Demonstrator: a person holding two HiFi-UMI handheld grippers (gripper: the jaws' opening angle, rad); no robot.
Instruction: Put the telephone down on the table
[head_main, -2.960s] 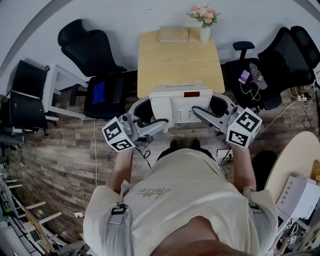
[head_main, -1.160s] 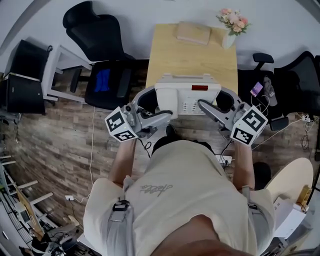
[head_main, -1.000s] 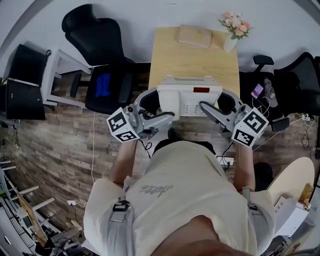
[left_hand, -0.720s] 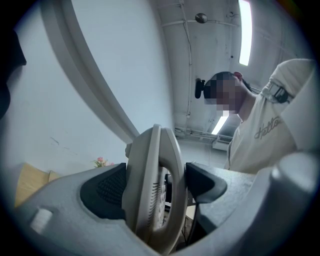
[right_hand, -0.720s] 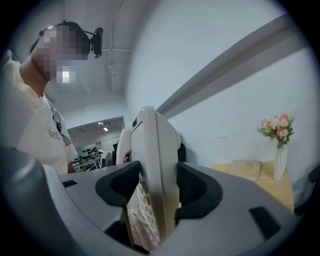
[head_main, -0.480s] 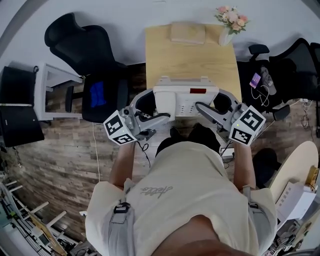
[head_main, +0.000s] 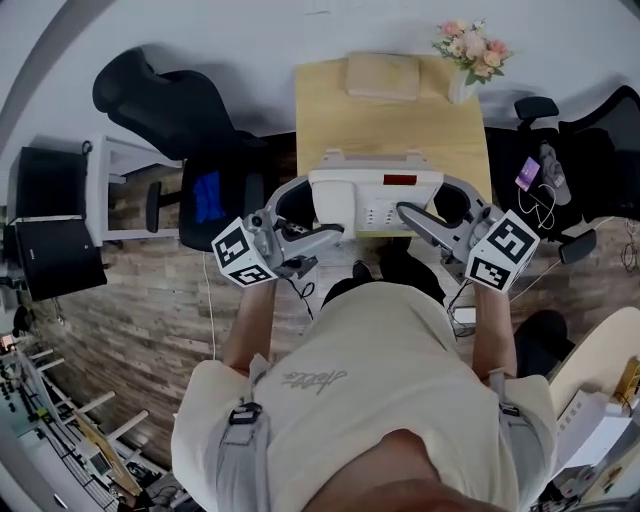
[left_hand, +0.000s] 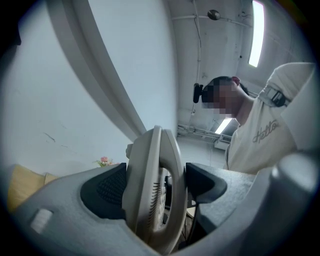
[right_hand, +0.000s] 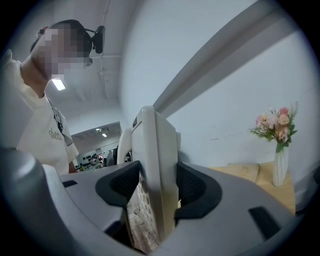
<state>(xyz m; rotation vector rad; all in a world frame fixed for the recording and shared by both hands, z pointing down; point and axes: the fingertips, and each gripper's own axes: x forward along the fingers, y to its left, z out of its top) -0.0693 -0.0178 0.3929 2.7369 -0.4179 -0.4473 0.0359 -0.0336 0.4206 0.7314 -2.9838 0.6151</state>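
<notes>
A white desk telephone (head_main: 372, 198) with a red display hangs in the air over the near end of the light wooden table (head_main: 400, 115), held from both sides. My left gripper (head_main: 318, 212) is shut on its left edge, where the handset lies. In the left gripper view the telephone (left_hand: 152, 192) stands edge-on between the jaws of the left gripper (left_hand: 154, 187). My right gripper (head_main: 425, 207) is shut on the right edge. The right gripper view has the telephone (right_hand: 150, 185) clamped in the right gripper (right_hand: 152, 192).
On the table's far end lie a tan cushion (head_main: 382, 76) and a white vase of pink flowers (head_main: 465, 60). Black office chairs stand to the left (head_main: 160, 95) and right (head_main: 575, 150) of the table. A white rack (head_main: 120, 180) is further left.
The table has drawn closer under the telephone as the person moved toward it. Both grippers keep the same hold on the telephone.
</notes>
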